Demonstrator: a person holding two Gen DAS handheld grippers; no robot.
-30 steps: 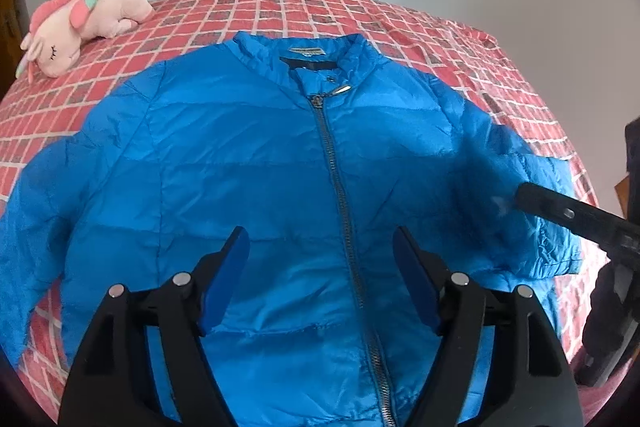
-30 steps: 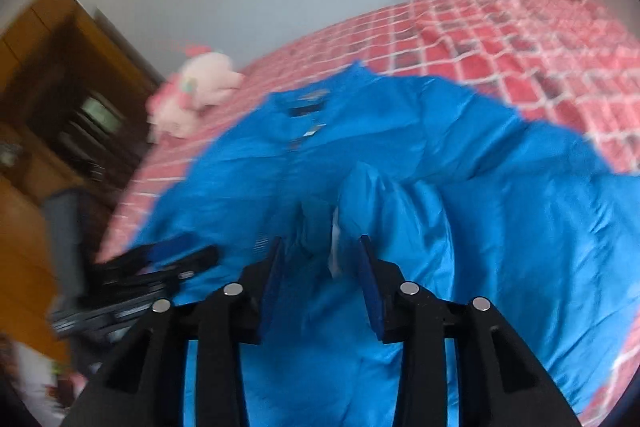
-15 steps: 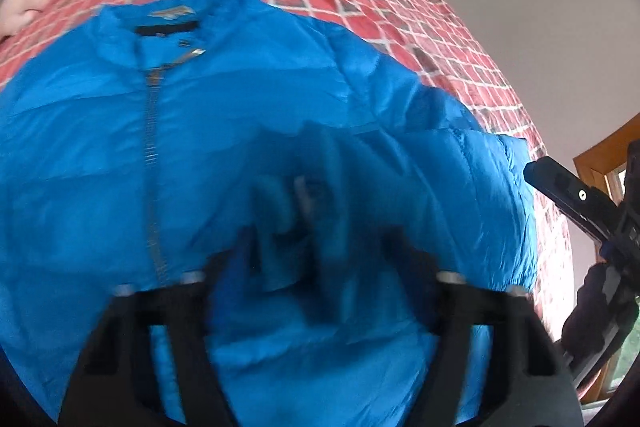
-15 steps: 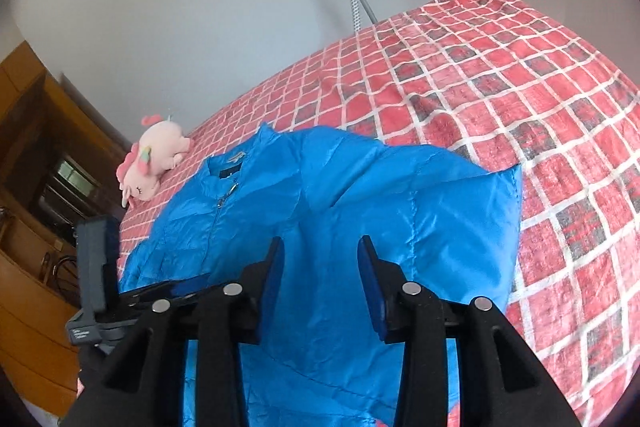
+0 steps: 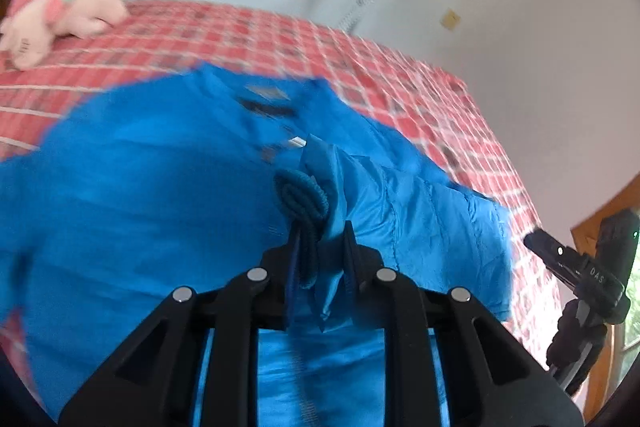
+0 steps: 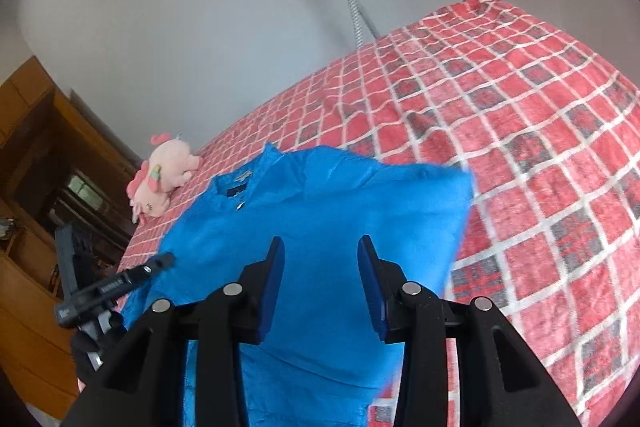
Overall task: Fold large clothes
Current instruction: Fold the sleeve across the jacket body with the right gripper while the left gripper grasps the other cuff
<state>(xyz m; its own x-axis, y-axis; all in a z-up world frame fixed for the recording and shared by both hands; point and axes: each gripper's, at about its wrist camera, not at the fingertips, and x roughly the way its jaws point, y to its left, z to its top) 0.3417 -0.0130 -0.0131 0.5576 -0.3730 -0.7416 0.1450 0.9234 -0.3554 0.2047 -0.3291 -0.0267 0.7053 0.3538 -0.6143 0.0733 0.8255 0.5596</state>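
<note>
One claw [image 5: 318, 247] apparently on cuff [image 5: 304, 199]

The jacket [image 6: 320, 227] lies on the bed [image 6: 520, 147], collar toward the wall [image 6: 200, 7], with a plush toy [image 6: 164, 179] beyond its left shoulder. Its cuff [image 5: 308, 203] sits between the left gripper's [image 5: 320, 267] fingers over the jacket's front. The right gripper [image 6: 320, 279] is above the jacket's right half.
</note>
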